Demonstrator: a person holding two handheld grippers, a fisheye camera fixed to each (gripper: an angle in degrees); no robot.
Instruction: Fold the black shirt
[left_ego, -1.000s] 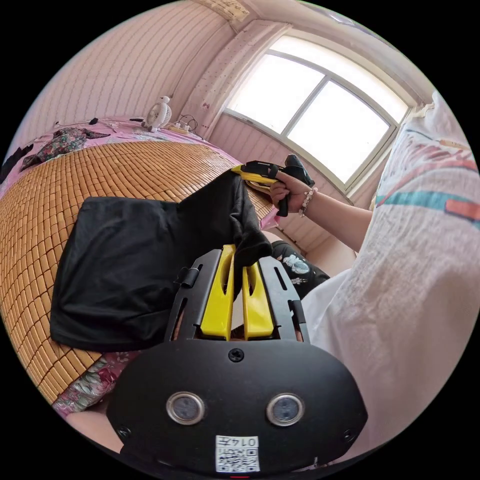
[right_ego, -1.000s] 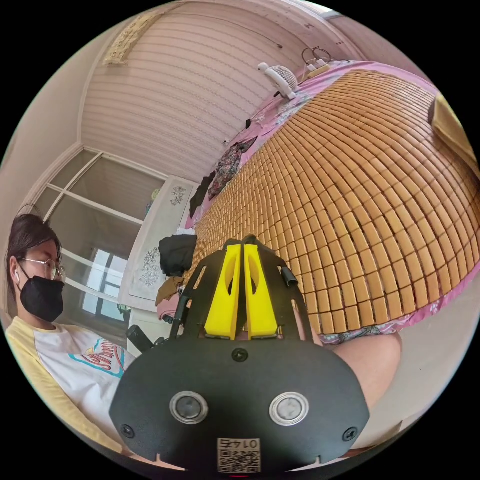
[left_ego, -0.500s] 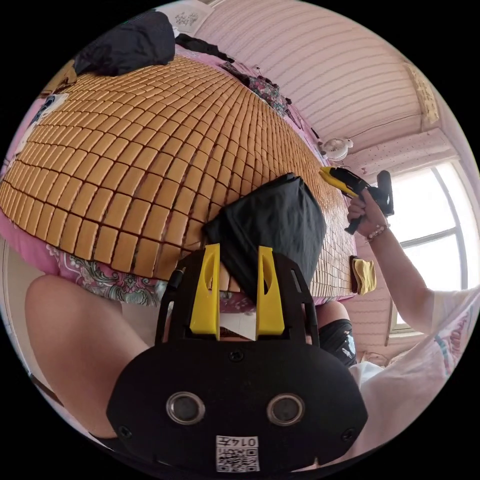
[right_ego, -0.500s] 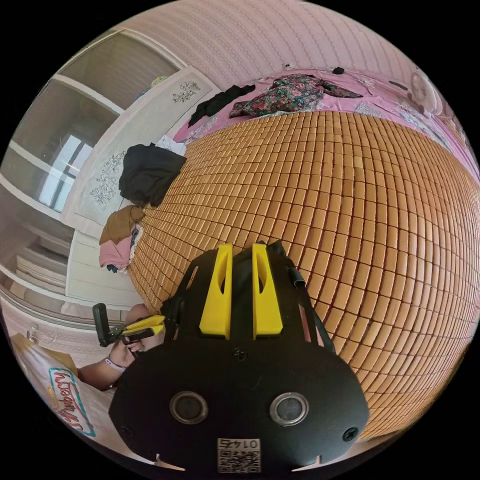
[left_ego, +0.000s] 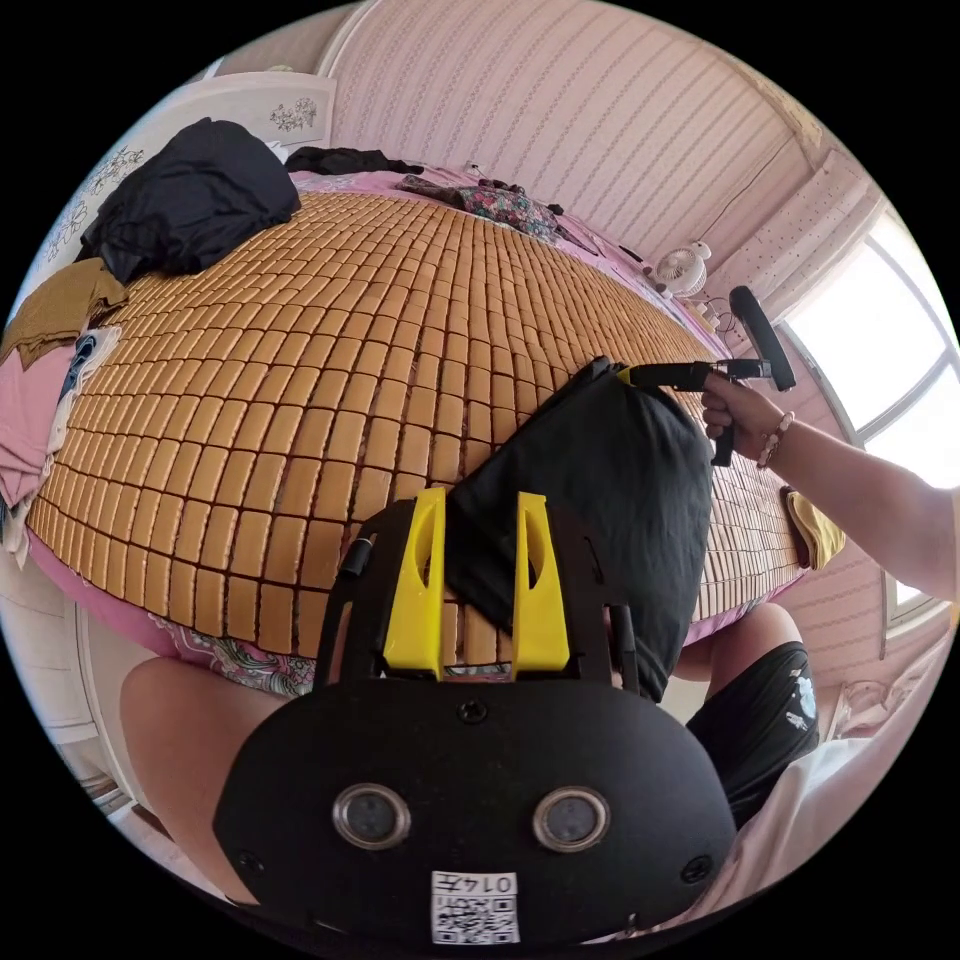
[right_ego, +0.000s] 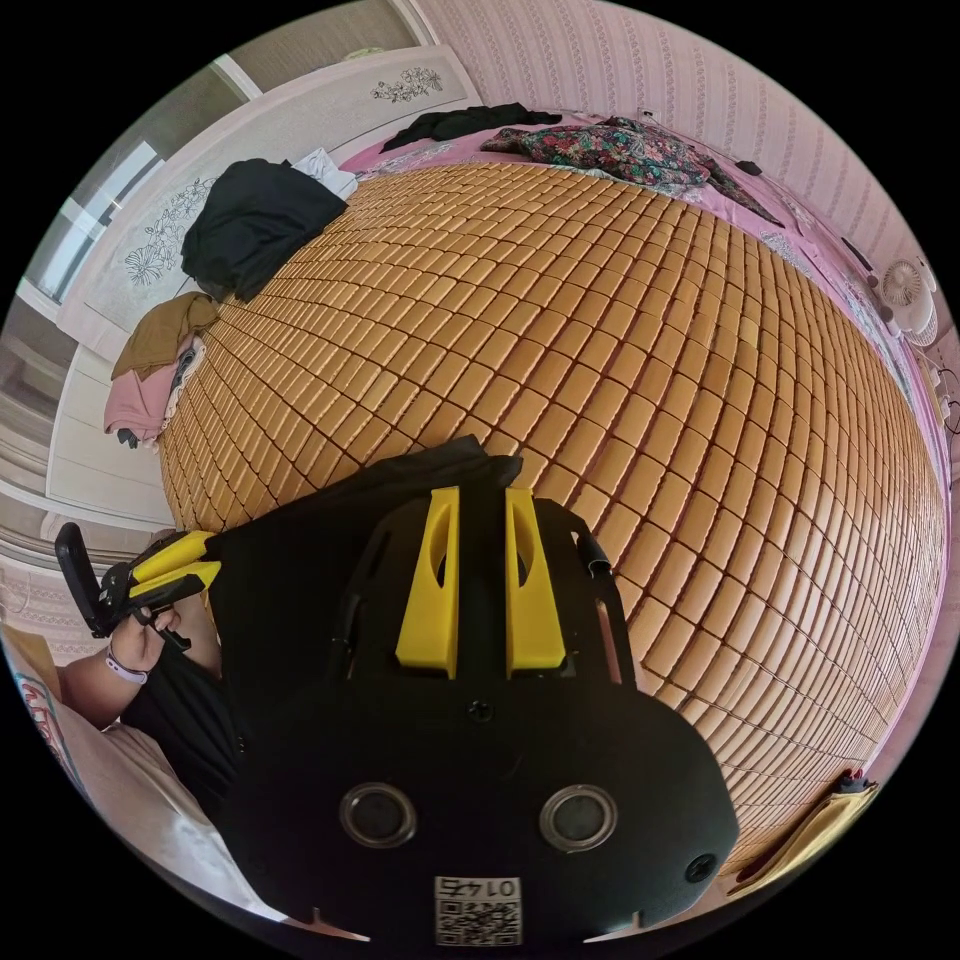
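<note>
The black cotton shirt (left_ego: 600, 480) hangs folded over the near edge of the bed's woven bamboo mat (left_ego: 300, 330), stretched between the two tongs. In the left gripper view, the left tongs (left_ego: 478, 520) have their yellow jaws apart, with a lower corner of the shirt lying in the gap between them; the cloth touches the inner face of one jaw, but whether both press on it cannot be told. Beyond them, the right tongs (left_ego: 640, 375) grip the shirt's upper corner, held by a hand (left_ego: 740, 410) with a beaded bracelet.

In the right gripper view, the right tongs (right_ego: 482, 510) stand with black cloth (right_ego: 300, 560) filling the narrow gap between the jaws, both jaws clamped on it. To one side of them, the left tongs (right_ego: 195, 565) sit at the far corner of the shirt, their yellow jaws a little apart.

Well beyond both tongs, at the mat's far corner, lies a crumpled pile of black clothes (right_ego: 255, 225), with a brown garment (right_ego: 165, 330) and a pink garment (right_ego: 140, 395) just beside it. A floral-patterned garment (right_ego: 620, 145) lies on the pink sheet along the mat's far edge. A small white fan (left_ego: 682, 268) stands near the window, past the right tongs.
</note>
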